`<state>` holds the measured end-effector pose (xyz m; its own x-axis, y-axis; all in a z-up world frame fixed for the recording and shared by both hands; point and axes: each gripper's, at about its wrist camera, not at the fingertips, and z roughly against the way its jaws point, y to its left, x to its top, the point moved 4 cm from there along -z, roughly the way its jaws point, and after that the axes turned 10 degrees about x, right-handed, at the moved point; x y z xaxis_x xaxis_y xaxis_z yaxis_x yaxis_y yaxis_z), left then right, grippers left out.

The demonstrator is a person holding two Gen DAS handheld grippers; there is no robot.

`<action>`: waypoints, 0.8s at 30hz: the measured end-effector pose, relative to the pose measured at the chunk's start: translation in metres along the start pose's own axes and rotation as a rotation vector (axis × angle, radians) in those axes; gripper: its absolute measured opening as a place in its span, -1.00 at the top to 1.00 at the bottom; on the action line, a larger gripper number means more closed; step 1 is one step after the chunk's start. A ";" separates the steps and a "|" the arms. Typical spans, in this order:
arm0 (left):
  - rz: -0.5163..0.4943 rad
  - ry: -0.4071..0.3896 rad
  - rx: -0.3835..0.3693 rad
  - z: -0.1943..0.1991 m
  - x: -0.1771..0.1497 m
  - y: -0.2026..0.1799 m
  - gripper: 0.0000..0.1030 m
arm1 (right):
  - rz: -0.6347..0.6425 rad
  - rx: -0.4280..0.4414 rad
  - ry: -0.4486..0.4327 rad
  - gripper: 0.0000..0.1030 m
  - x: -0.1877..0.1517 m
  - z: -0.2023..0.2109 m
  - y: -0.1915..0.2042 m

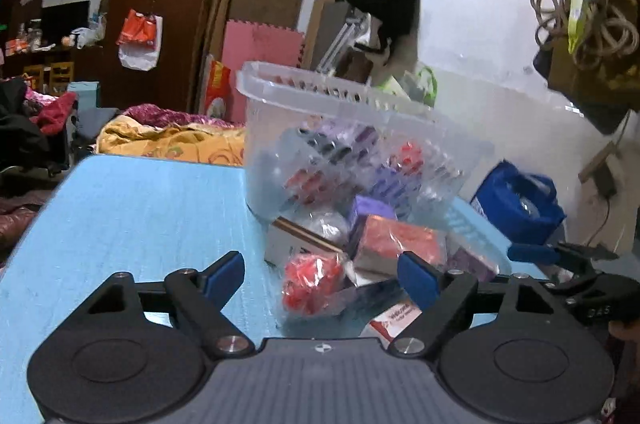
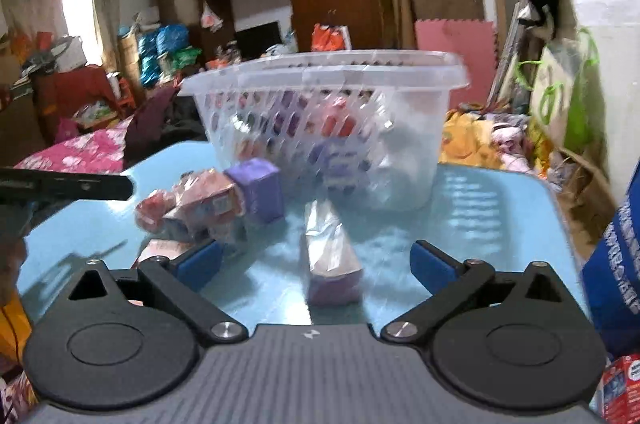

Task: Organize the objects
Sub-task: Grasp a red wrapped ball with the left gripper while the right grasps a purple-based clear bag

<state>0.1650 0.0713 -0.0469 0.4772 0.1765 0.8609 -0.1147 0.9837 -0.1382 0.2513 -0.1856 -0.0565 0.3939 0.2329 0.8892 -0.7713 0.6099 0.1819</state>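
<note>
A clear plastic basket [image 1: 320,111] [image 2: 320,91] with several small packs inside stands on a light blue table [image 1: 132,203] [image 2: 492,224]. Loose packs lie before it: a red bagged item [image 1: 312,280], a pink box [image 1: 396,240] [image 2: 204,199], a purple box [image 2: 256,187] and a long purple pack [image 2: 332,256]. My left gripper [image 1: 322,276] is open, its jaws either side of the red bagged item. My right gripper [image 2: 316,264] is open, its jaws either side of the long purple pack. The right gripper's fingers [image 1: 560,256] show at the right in the left wrist view.
A blue bag [image 1: 520,199] [image 2: 616,264] stands at the table's right edge. Bedding and clothes [image 1: 168,135] lie beyond the far edge. Bags and cords [image 1: 588,19] hang at upper right. The left gripper's finger [image 2: 68,187] reaches in from the left in the right wrist view.
</note>
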 end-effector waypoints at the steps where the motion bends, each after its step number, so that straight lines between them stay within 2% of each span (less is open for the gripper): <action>1: 0.000 0.006 -0.005 -0.003 -0.001 0.000 -0.64 | 0.003 -0.014 0.004 -0.80 0.001 -0.002 -0.002; 4: 0.015 0.037 0.004 -0.012 -0.008 0.009 -0.55 | -0.003 -0.007 0.027 -0.63 -0.002 -0.007 -0.002; 6: 0.023 0.048 0.003 -0.015 -0.013 0.012 -0.55 | 0.000 -0.012 0.033 -0.38 -0.004 -0.008 -0.002; 7: 0.021 0.051 0.006 -0.016 -0.014 0.012 -0.55 | 0.004 -0.022 0.037 -0.35 -0.007 -0.010 -0.003; 9: -0.003 0.061 0.009 -0.018 -0.017 0.008 -0.55 | 0.000 -0.036 0.059 -0.12 -0.009 -0.013 -0.003; 12: -0.030 0.065 0.015 -0.019 -0.018 0.001 -0.53 | 0.017 -0.046 0.054 0.06 -0.008 -0.012 -0.001; 13: -0.037 0.067 0.011 -0.020 -0.019 -0.001 -0.43 | 0.023 -0.047 0.060 0.12 -0.009 -0.012 0.000; 14: -0.040 0.074 0.008 -0.022 -0.020 -0.001 -0.36 | 0.023 -0.052 0.063 0.26 -0.010 -0.013 0.000; 16: -0.042 0.093 -0.015 -0.024 -0.021 -0.002 0.05 | 0.022 -0.061 0.062 0.26 -0.011 -0.012 0.000; 17: -0.039 0.092 -0.012 -0.023 -0.022 -0.001 0.13 | 0.024 -0.061 0.060 0.27 -0.011 -0.011 0.001; 24: -0.022 0.029 -0.025 -0.013 -0.021 0.002 0.14 | 0.066 -0.084 0.004 0.28 -0.009 -0.003 0.008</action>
<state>0.1661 0.0702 -0.0717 0.5043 0.1549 0.8495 -0.0822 0.9879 -0.1314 0.2432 -0.1806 -0.0645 0.3459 0.2775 0.8963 -0.7513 0.6542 0.0873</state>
